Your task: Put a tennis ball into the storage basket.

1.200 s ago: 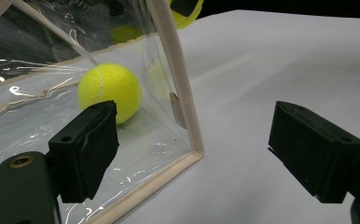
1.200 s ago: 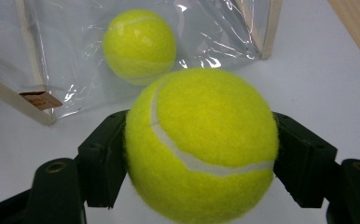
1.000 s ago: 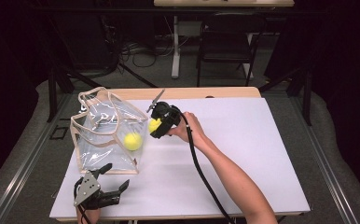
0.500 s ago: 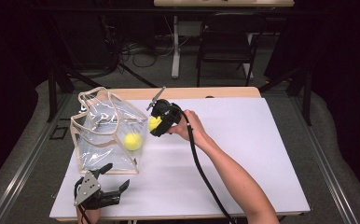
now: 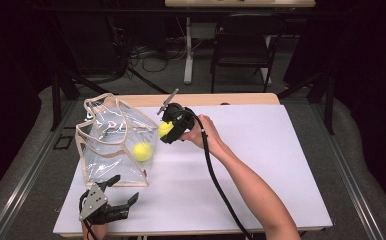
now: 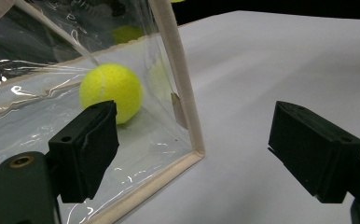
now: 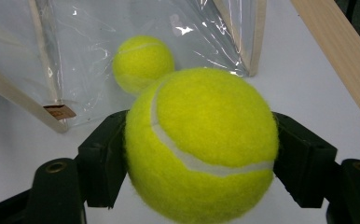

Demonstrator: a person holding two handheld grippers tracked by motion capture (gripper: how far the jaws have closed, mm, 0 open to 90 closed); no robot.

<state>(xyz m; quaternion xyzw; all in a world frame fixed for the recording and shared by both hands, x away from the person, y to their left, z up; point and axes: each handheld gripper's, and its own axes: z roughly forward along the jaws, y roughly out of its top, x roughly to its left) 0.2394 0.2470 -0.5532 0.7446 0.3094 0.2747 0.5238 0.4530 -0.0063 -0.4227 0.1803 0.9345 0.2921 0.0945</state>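
The right gripper, at centre frame in the high view, holds a tennis ball clamped between its jaws, just beside the upper right edge of the clear bag. The bag stands on the white counter at centre left, with a second tennis ball inside it. The bag's transparent wall and beige trim stand between the two balls. The left gripper, at lower left, rests with its jaws open and empty, near the bag's front corner.
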